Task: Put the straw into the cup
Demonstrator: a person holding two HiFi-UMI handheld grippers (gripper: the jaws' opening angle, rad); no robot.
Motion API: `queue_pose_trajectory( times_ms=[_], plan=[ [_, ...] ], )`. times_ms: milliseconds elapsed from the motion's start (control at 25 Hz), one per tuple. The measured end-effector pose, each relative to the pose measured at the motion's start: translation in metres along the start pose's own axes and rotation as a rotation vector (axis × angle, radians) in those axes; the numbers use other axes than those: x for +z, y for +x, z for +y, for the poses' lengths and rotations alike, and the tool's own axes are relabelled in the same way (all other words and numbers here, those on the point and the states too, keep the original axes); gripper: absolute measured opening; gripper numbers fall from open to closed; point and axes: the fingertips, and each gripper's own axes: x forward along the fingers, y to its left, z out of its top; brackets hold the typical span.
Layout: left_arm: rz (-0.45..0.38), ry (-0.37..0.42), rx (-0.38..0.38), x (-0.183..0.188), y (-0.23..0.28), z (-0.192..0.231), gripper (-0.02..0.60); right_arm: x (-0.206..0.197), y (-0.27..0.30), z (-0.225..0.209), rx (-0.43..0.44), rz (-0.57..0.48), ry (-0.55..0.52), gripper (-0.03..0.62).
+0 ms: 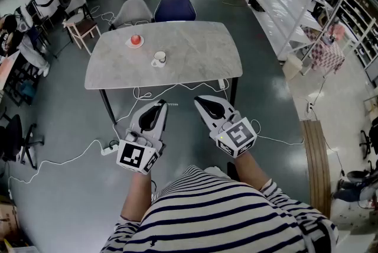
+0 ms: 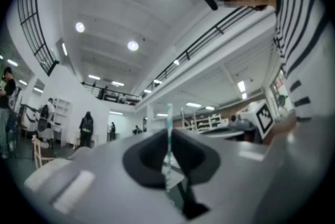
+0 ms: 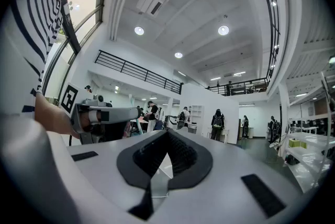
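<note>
A thin green-and-white striped straw (image 2: 169, 129) stands upright between the jaws of my left gripper (image 2: 168, 139), which is shut on it. In the head view the left gripper (image 1: 160, 106) is held low in front of the person, with the straw's end (image 1: 172, 104) poking out to the right of its tips. My right gripper (image 1: 199, 101) is beside it, jaws together and empty; its own view shows the right gripper's dark pads (image 3: 178, 152) meeting at the tip. A white cup (image 1: 159, 58) stands on the grey table (image 1: 201, 57) well ahead of both grippers.
A red object on a small plate (image 1: 136, 41) sits left of the cup. Two chairs (image 1: 175, 9) stand behind the table. White cables (image 1: 71, 157) and a power strip (image 1: 109, 149) lie on the floor between me and the table. Shelving (image 1: 283, 3) runs along the right.
</note>
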Motion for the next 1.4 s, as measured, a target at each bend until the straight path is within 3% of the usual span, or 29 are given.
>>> queue_pose_trajectory(
  times_ms=[520,800,1400],
  plan=[
    [0.008,-0.01,0.011,-0.007,0.006,0.0,0.021,-0.008,-0.002,-0.008,0.0,0.009,0.016,0.005],
    [0.011,-0.01,0.017,-0.01,0.006,0.005,0.021,-0.005,0.002,-0.006,0.021,-0.036,0.079,0.006],
    [0.008,-0.023,0.03,-0.013,-0.001,0.02,0.021,-0.015,0.02,0.005,0.046,0.007,0.069,0.006]
  ],
)
